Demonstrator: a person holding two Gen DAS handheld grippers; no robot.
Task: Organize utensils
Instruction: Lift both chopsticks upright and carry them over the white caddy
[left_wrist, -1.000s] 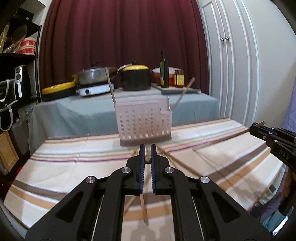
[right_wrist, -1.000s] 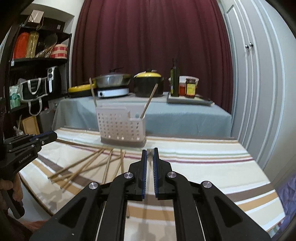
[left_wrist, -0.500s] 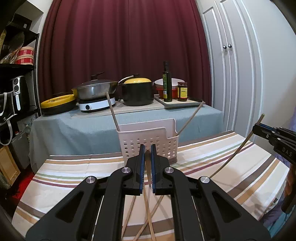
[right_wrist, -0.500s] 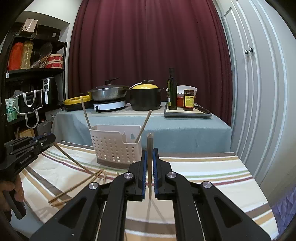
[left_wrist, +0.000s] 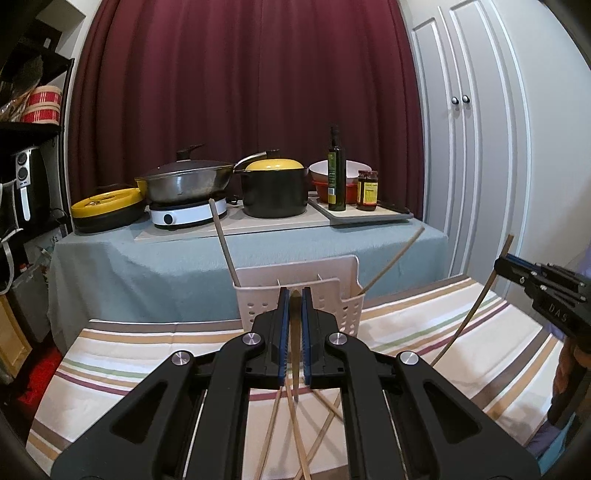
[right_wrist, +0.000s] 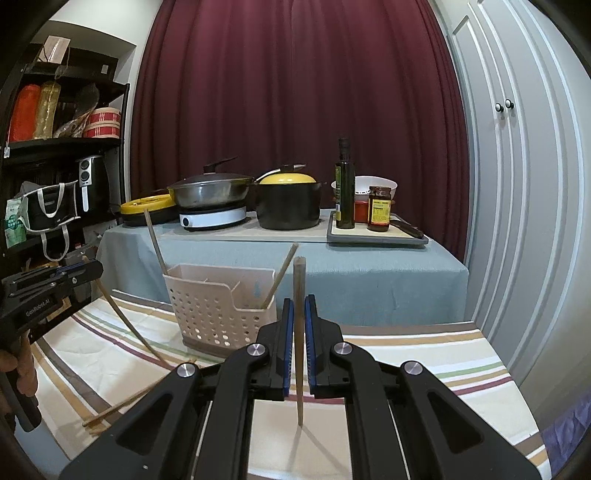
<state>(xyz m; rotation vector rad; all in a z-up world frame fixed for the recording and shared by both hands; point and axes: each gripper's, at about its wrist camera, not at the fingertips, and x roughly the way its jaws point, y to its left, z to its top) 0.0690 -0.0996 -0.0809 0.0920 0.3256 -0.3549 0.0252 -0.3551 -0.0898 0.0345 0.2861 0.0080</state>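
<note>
A perforated cream utensil basket stands on the striped tablecloth. One chopstick leans out of its left end and another out of its right end. My left gripper is shut on a chopstick held nearly upright just in front of the basket. Lower down, several loose chopsticks lie on the cloth. My right gripper is shut on an upright chopstick, right of the basket. Each gripper shows in the other's view: the right, the left.
Behind the basket is a grey-covered table with a wok, a yellow-lidded black pot, an oil bottle and jars. A black shelf unit stands at the left and white cabinet doors at the right.
Both grippers have risen off the cloth, each lifting a chopstick from flat to nearly upright. The basket now sits closer and lower in both views.
</note>
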